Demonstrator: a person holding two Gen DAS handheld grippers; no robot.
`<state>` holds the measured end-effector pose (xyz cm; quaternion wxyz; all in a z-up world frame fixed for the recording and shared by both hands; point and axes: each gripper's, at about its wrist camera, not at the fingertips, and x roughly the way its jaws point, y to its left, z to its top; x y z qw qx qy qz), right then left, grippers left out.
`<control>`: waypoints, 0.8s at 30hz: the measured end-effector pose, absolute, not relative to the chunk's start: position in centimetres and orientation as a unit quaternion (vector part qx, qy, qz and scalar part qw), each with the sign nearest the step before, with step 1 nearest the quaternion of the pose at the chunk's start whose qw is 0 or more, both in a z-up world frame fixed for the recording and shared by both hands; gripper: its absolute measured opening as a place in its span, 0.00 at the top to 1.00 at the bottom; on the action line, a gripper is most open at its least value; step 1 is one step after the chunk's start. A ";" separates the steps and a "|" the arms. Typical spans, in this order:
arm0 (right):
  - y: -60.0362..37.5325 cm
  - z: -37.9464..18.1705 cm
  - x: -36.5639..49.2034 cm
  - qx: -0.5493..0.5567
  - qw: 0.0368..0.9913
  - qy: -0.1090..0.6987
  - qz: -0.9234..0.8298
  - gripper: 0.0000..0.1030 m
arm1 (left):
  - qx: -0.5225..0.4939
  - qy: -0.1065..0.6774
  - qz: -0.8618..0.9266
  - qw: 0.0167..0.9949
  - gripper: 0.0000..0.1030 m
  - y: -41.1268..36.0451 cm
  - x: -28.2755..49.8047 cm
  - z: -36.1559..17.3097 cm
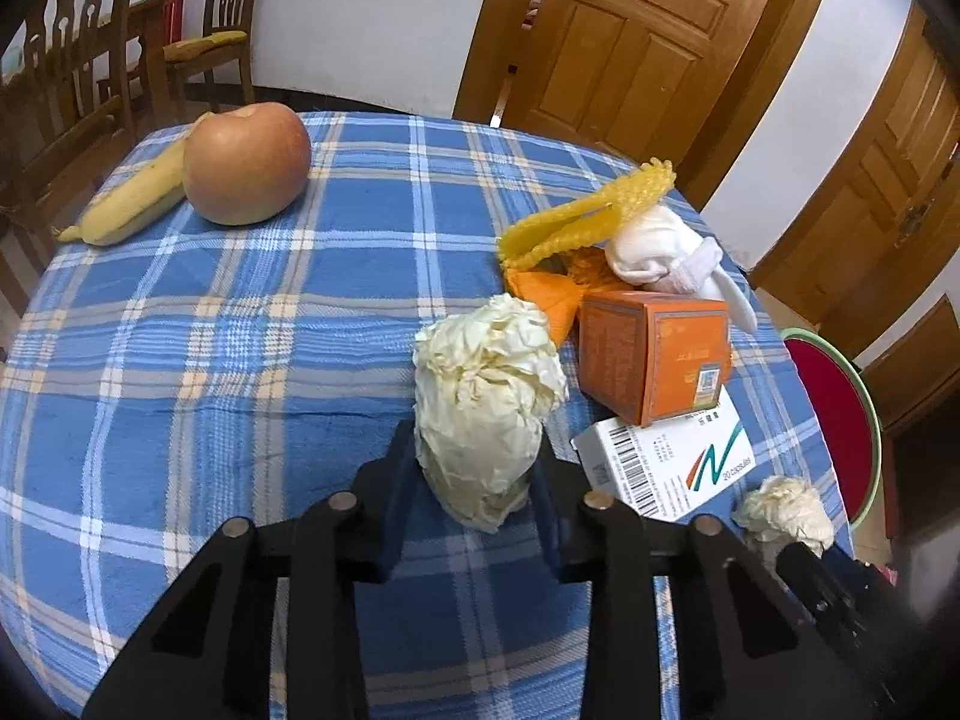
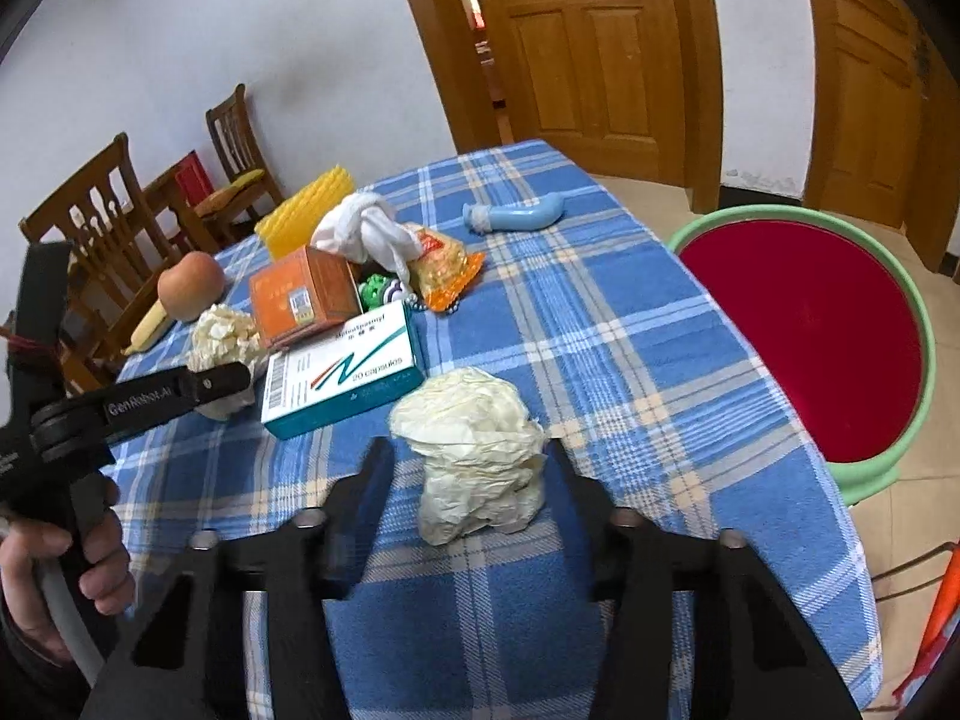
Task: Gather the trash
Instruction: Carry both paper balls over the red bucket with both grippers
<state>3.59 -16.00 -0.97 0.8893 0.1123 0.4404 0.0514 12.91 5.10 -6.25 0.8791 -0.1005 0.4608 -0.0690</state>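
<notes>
Each hand has its own wad of crumpled paper sitting squarely between its fingers, so neither has to reach across. The left gripper [image 1: 477, 468] has closed in on the larger paper ball [image 1: 489, 405]: both fingers press against the ball's lower sides, gripping it. That ball stands taller than it is wide, its long axis running away from the gripper toward the orange box [image 1: 654, 354].

The right gripper [image 2: 465, 468] straddles the second paper ball [image 2: 480, 468], which lies near the table's edge, just this side of the white medicine box [image 2: 342, 378]. The right-hand finger touches it; on the left a sliver of blue checked tablecloth [image 2: 600, 324] seems to show between finger and paper, so I would not swear that grip is firm.

Both balls are pale cream, soft and deeply creased, likely to squash and give a secure hold.
</notes>
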 end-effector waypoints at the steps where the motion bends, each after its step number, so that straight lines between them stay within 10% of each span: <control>1: -16.0 -1.1 3.6 0.114 0.888 0.442 0.053 0.65 | -0.102 0.460 -0.070 0.879 0.68 5.1 12.8 -6.2; 24: -19.4 3.3 0.8 0.136 0.916 0.377 0.033 0.72 | -0.083 0.418 -0.120 0.897 0.68 1.1 9.8 0.6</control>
